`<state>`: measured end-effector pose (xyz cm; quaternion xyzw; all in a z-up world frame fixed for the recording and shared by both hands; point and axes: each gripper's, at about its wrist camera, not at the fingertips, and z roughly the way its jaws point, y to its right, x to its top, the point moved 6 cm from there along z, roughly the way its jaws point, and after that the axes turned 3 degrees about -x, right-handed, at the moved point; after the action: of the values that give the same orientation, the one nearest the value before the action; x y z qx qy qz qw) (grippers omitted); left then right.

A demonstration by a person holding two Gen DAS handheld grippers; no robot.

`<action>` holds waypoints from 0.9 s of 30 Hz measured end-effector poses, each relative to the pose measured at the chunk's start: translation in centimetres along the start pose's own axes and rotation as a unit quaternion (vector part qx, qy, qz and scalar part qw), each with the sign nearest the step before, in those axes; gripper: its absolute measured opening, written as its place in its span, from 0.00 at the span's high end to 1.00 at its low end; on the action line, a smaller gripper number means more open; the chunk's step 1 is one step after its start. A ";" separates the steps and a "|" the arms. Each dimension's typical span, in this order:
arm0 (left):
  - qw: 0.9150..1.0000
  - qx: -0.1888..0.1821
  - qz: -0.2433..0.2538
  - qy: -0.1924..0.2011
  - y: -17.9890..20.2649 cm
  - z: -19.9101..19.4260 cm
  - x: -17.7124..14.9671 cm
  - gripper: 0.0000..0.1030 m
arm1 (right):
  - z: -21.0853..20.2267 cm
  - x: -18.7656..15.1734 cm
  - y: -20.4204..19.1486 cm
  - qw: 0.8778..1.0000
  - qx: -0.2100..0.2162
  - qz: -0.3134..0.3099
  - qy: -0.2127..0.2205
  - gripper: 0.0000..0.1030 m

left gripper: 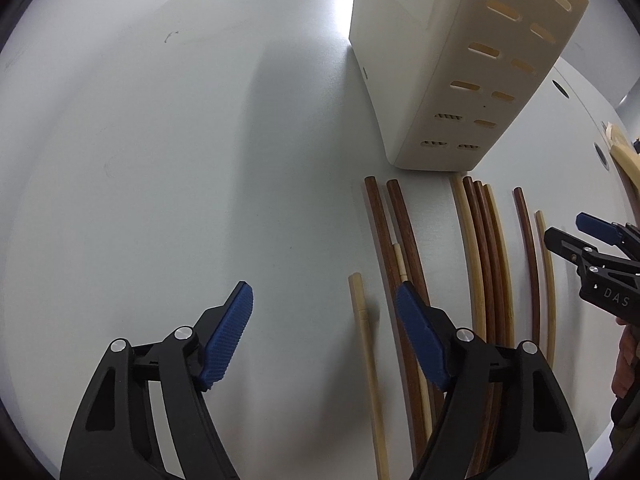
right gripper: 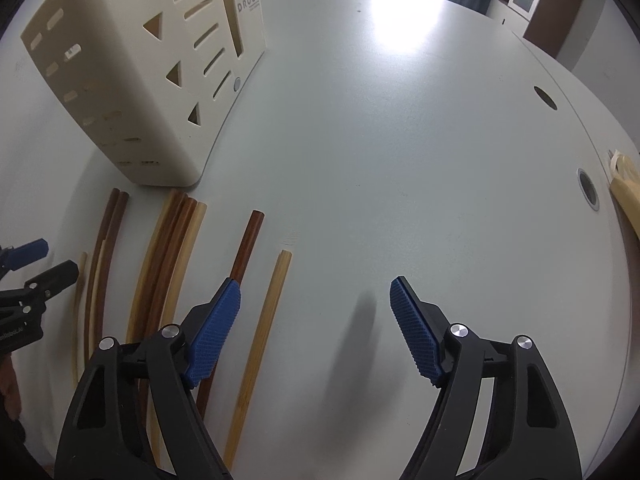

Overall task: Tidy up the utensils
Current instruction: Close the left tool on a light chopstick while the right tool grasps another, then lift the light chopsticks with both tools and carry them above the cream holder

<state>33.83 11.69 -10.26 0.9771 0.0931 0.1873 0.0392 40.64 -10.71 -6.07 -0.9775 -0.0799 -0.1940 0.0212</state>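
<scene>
Left gripper jaws apart, nothing pinched, blue ribbed pads clear of everything; a pale chopstick lies on the table between the two fingers, nearer the right-hand finger, not touched as far as visible. Right-hand finger of this gripper sits over two dark brown chopsticks with a short pale stick between them. Right gripper jaws also apart, empty, bare white table under the gap, soft shadow there. A light bamboo chopstick lies just inside its left-hand finger, a dark brown chopstick runs under that finger's blue pad; contact can't be told. Further out: a mixed bundle of pale and brown chopsticks lying side by side, roughly parallel, between the two grippers. All sticks flat on the table, tips pointing toward the cream utensil holder, which stands upright just beyond their far ends, slotted and triangle-cut sides, compartments open at top, contents can't be seen. Each gripper shows at the edge of the other's view, left one in the right wrist view, right one in the left wrist view. A cream object at far right table edge, well apart.
</scene>
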 end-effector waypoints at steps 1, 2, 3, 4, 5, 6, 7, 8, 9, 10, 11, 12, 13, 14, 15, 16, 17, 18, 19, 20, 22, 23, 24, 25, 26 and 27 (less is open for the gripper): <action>1.000 -0.005 -0.008 -0.008 0.0 0.3 0.0 0.38 | 0.2 -0.1 -0.2 1.000 -0.001 -0.004 -0.005 0.37; 1.000 -0.008 -0.012 -0.015 0.0 0.6 0.0 0.44 | 0.3 -0.2 -0.3 1.000 -0.001 -0.005 -0.008 0.41; 1.000 -0.005 -0.010 -0.017 0.1 0.8 0.0 0.45 | 0.4 -0.2 -0.5 1.000 0.000 -0.006 -0.010 0.43; 1.000 0.001 -0.003 -0.013 0.3 0.8 0.1 0.45 | 0.5 -0.3 -0.8 1.000 0.001 -0.008 -0.012 0.45; 1.000 0.003 0.000 -0.013 0.4 0.8 0.1 0.46 | 0.6 -0.4 -1.0 1.000 0.001 -0.009 -0.014 0.46; 1.000 0.006 0.001 -0.012 0.5 0.7 0.2 0.48 | 0.8 -0.4 -1.2 1.000 0.002 -0.012 -0.017 0.48; 1.000 0.008 0.001 -0.011 0.4 0.6 0.2 0.50 | 0.8 -0.5 -1.4 1.000 0.002 -0.013 -0.015 0.49; 1.000 0.013 0.003 -0.011 -0.1 0.7 0.0 0.55 | 0.8 -0.5 -1.5 1.000 -0.002 -0.012 -0.015 0.50; 1.000 0.019 0.007 -0.011 0.0 0.7 0.0 0.58 | 0.7 -0.5 -1.7 1.000 -0.002 -0.009 -0.018 0.51; 1.000 0.026 0.011 -0.012 0.0 0.6 0.0 0.60 | 0.7 -0.5 -1.9 1.000 -0.003 -0.010 -0.020 0.54; 0.999 0.031 0.018 -0.013 0.2 0.6 -0.1 0.64 | 0.6 -0.5 -2.1 1.000 -0.005 -0.012 -0.022 0.57; 0.999 0.032 0.024 -0.014 0.5 0.6 -0.2 0.70 | 0.5 -0.6 -2.4 1.000 -0.004 -0.014 -0.023 0.60; 0.999 0.034 0.031 -0.016 0.9 0.4 -0.3 0.72 | 0.5 -0.7 -2.7 1.000 -0.003 -0.015 -0.024 0.63; 0.999 0.034 0.034 -0.018 1.1 0.4 -0.4 0.78 | 0.5 -0.9 -2.9 1.000 0.001 -0.014 -0.024 0.67; 0.998 0.034 0.037 -0.022 1.3 0.3 -0.4 0.83 | 0.5 -0.9 -3.1 1.000 0.004 -0.012 -0.024 0.69; 0.998 0.034 0.038 -0.025 1.5 0.2 -0.5 0.85 | 0.4 -0.9 -3.3 1.000 0.006 -0.011 -0.023 0.73; 0.998 0.035 0.039 -0.027 1.6 0.2 -0.5 0.88 | 0.4 -1.0 -3.5 1.000 0.008 -0.012 -0.022 0.77; 0.998 0.035 0.040 -0.028 1.7 0.2 -0.5 0.91 | 0.3 -1.0 -3.8 1.000 0.010 -0.011 -0.020 0.79; 0.998 0.035 0.039 -0.028 1.7 0.8 0.1 0.92 | 0.3 -1.1 -3.9 1.000 0.013 -0.009 -0.019 0.85; 0.998 0.035 0.040 -0.027 1.7 1.5 1.0 0.93 | 0.2 -1.2 -4.1 1.000 0.017 -0.007 -0.018 0.90; 0.998 0.035 0.043 -0.024 1.8 1.5 1.0 0.95 | 0.1 -1.4 -4.4 1.000 0.023 -0.003 -0.015 0.91; 0.998 0.034 0.046 -0.022 1.8 1.5 1.1 0.95 | 0.0 -1.4 -4.5 1.000 0.026 -0.001 -0.013 0.92; 0.998 0.032 0.049 -0.020 1.7 1.5 1.1 0.96 | 0.1 -1.5 -4.5 1.000 0.028 0.002 -0.012 0.92; 0.998 0.030 0.049 -0.019 1.7 1.5 1.2 0.96 | 0.1 -1.5 -4.6 0.999 0.031 0.005 -0.010 0.93; 0.998 0.029 0.051 -0.015 1.5 2.2 1.3 0.96 | 0.1 -1.5 -4.6 0.999 0.032 0.007 -0.008 0.93; 0.998 0.033 0.049 0.000 1.4 1.8 1.5 0.96 | -0.2 -1.4 -4.6 0.999 0.032 0.010 0.000 0.93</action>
<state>36.14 10.58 -11.22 0.9812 0.0508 0.1863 -0.0022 38.49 -6.35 -6.40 -0.9770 -0.0766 -0.1915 0.0541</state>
